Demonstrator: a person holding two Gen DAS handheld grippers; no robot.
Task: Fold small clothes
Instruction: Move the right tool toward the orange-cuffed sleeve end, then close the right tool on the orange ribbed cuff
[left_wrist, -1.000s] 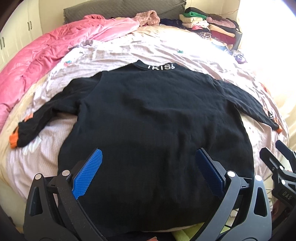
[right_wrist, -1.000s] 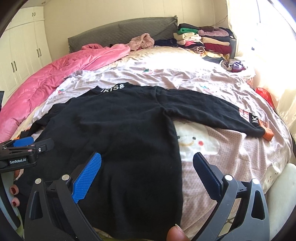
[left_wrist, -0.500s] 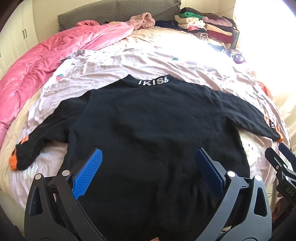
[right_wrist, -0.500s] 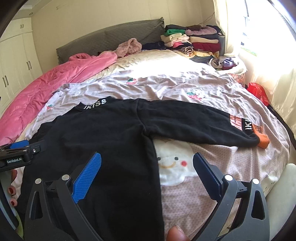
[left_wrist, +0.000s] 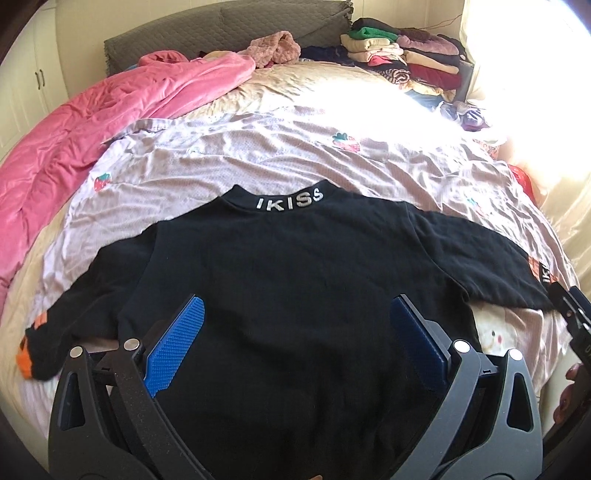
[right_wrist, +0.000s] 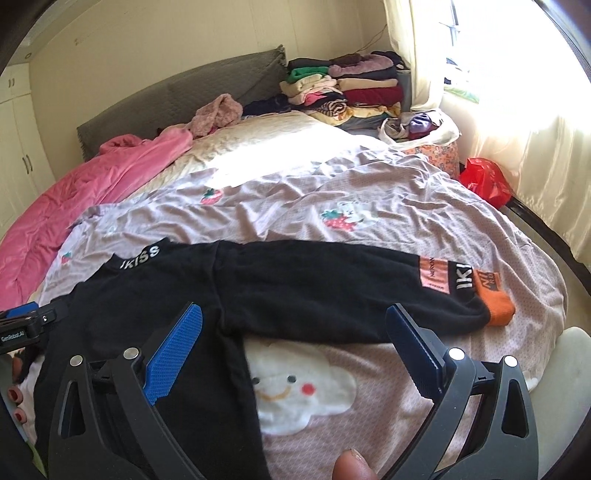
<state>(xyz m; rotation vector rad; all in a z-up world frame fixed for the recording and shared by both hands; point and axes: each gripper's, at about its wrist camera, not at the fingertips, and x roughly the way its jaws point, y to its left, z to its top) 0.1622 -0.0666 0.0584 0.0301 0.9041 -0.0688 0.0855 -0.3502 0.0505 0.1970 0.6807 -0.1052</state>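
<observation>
The left gripper (left_wrist: 295, 332) has its jaws wide apart, nothing between them, above the black long-sleeved sweater (left_wrist: 295, 280) spread flat on the bed (left_wrist: 258, 155). The right gripper (right_wrist: 295, 332), also wide, hangs over its orange-cuffed sleeve (right_wrist: 332, 291).

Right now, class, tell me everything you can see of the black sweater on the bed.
The black sweater lies flat, spread on the lilac bedsheet, sleeves out to both sides. It looks like soft knit. White IKISS lettering marks the collar; both cuffs are orange, the right cuff beside pink and black patches. Both open grippers hover above it, neither gripping.
</observation>
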